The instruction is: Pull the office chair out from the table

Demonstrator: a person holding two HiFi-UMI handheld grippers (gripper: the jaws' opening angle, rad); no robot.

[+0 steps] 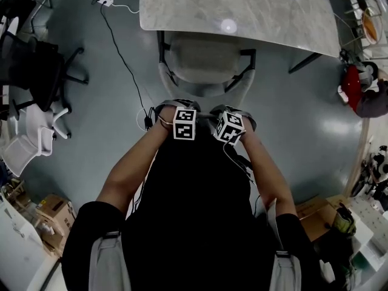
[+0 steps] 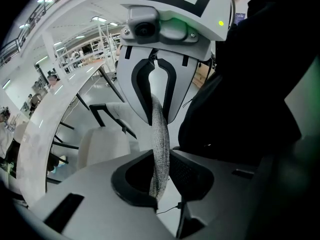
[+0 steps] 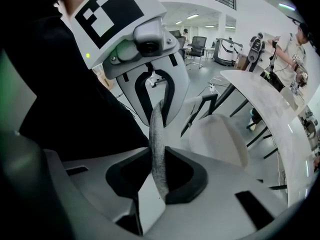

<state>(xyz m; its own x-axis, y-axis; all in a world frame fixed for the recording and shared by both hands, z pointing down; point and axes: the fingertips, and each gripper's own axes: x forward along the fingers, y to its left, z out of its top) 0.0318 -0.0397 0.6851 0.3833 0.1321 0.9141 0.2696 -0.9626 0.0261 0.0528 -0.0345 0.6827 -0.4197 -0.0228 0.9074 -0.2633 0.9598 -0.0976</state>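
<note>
At the near edge of the worktop [image 1: 242,8]: chair [image 1: 203,62] gripped by its back, seat front tucked under.

The worktop was a broad pale slab. The chair faced it with its back toward the person, arms just short of the slab's edge. Its backrest rim [image 2: 159,134] was a thin mesh-covered band. The left tool [image 2: 161,176] and right tool [image 3: 159,176] were each clamped on that rim, side by side at the top. The chair looked moderately heavy yet likely to travel easily on the smooth floor [image 1: 115,132], though its base was hidden. The mesh probably gives and the rim under it is probably stiffer, so the top rim seemed the soundest hold. An even pull from both sides should keep the seat from swivelling.
</note>
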